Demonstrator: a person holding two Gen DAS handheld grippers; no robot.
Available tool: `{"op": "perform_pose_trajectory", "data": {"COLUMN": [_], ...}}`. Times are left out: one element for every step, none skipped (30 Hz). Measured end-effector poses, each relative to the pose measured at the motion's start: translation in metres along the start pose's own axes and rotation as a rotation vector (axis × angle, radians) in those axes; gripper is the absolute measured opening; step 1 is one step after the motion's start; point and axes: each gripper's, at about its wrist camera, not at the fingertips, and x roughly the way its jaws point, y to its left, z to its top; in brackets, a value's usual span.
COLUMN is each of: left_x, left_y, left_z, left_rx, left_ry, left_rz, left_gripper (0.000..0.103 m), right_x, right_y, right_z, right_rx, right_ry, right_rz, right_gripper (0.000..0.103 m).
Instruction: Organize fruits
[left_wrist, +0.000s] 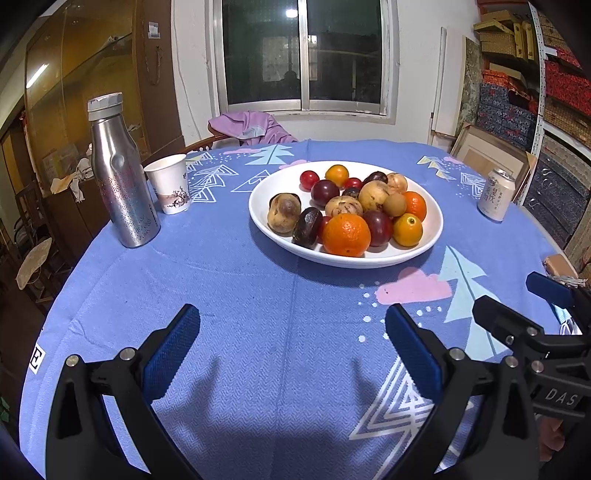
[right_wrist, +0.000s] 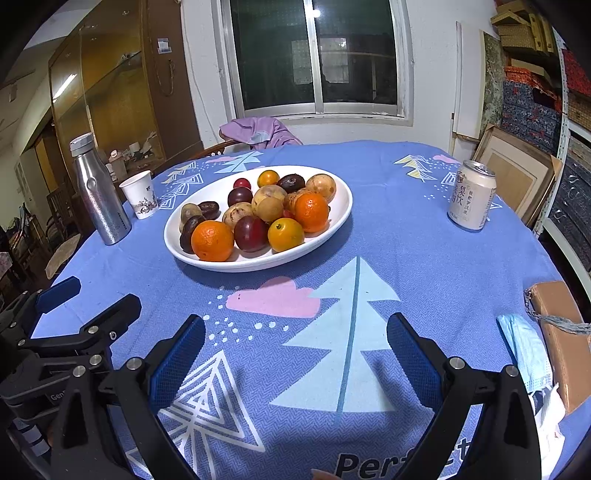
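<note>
Spanning left-right: oval plate seemingly.

Ahead of us: dark sliding window in white wall; wooden cabinet left; stacked boxes right.

The right claw's body, at the lower right of the left wrist view, reads "DAS". The cloth on the surface shows "Perf", cut off. The can carries Chinese characters, possibly "梨饮". A white tag shows "E".
</note>
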Motion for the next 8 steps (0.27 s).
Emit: {"op": "perform_pose_trajectory", "data": {"left_x": [0.0004, 0.0006, 0.0005, 0.0006, 0.0007, 0.0007, 0.0009, 0.0011], "left_y": [0.0002, 0.0003, 0.0005, 0.0005, 0.0005, 0.0004, 0.0006, 0.0004], "left_z": [0.0001, 0.0001, 0.0001, 0.0003, 0.0004, 0.0003, 0.0003, 0.0004], "left_rx": [-0.001, -0.002, -0.003, -0.002, -0.001, -0.002, -0.002, -0.002], "left_ry": [0.004, 0.005, 0.005, 0.004, 0.003, 0.003, 0.003, 0.005], "left_rz": [-0.003, -0.004, -0.003, -0.002, -0.002, -0.003, -0.003, -0.002], "left_gripper": [0.099, 0.099, 0.099, 0.099, 0.099, 0.099, 0.099, 0.099], "right_x": [0.0000, -0.0001, -0.0002, 0.0000, 0.0000, -0.0002, 0.0001, 0.0001], "right_y": [-0.0001, -0.0003, -0.0004, -0.0003, -0.0003, -0.0004, -0.0004, -0.0003], "right_z": [0.0000, 0.0001, 0.0001, 0.0001, 0.0001, 0.0002, 0.0001, 0.0001], "right_rx": [0.000, 0.000, 0.000, 0.000, -0.001, 0.000, 0.000, -0.001], "right_ry": [0.000, 0.000, 0.000, 0.000, 0.000, 0.000, 0.000, 0.001], "right_rz": [0.000, 0.000, 0.001, 0.000, 0.000, 0.001, 0.001, 0.000], "right_gripper": [0.100, 0.100, 0.100, 0.100, 0.100, 0.100, 0.100, 0.100]}}
